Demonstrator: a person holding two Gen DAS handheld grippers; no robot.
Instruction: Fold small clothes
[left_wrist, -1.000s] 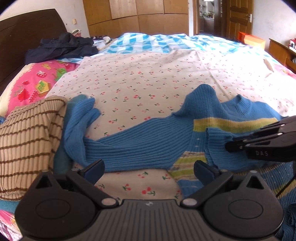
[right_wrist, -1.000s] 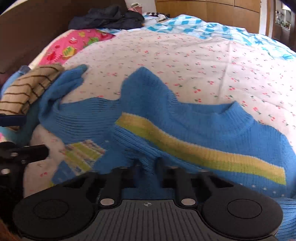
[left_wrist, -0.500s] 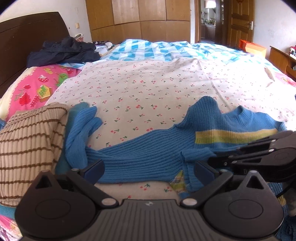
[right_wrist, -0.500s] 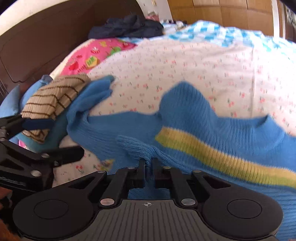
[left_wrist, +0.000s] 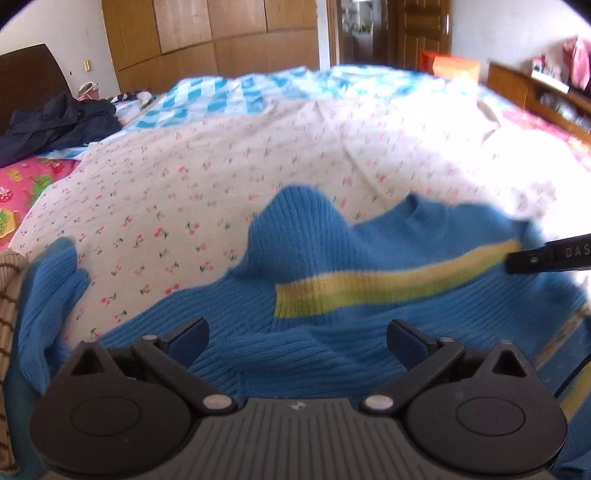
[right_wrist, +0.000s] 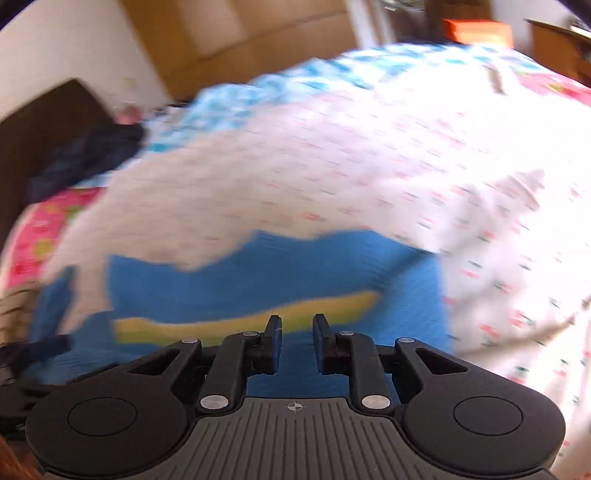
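Observation:
A small blue knit sweater (left_wrist: 332, 266) with a yellow-green stripe lies on the cherry-print sheet (left_wrist: 221, 177). One sleeve (left_wrist: 51, 295) stretches left; a folded-over sleeve part lies just before my left gripper (left_wrist: 295, 336), which is open and empty above the sweater's lower part. The sweater also shows, blurred, in the right wrist view (right_wrist: 258, 280). My right gripper (right_wrist: 296, 328) hovers over the sweater with its jaws slightly apart and nothing between them. Its finger (left_wrist: 550, 254) enters the left wrist view at the right, over the stripe.
A brown-striped folded garment (left_wrist: 9, 295) lies at the far left. Dark clothes (left_wrist: 55, 122) sit by the headboard (left_wrist: 26, 81). A pink pillow (left_wrist: 26, 181) and blue checked bedding (left_wrist: 236, 99) lie beyond. A wooden shelf (left_wrist: 535, 88) stands at right.
My right gripper has let go of the sleeve, opened a little and swung right. The sleeve now lies folded on the sweater. The left gripper has moved right and forward over the sweater.

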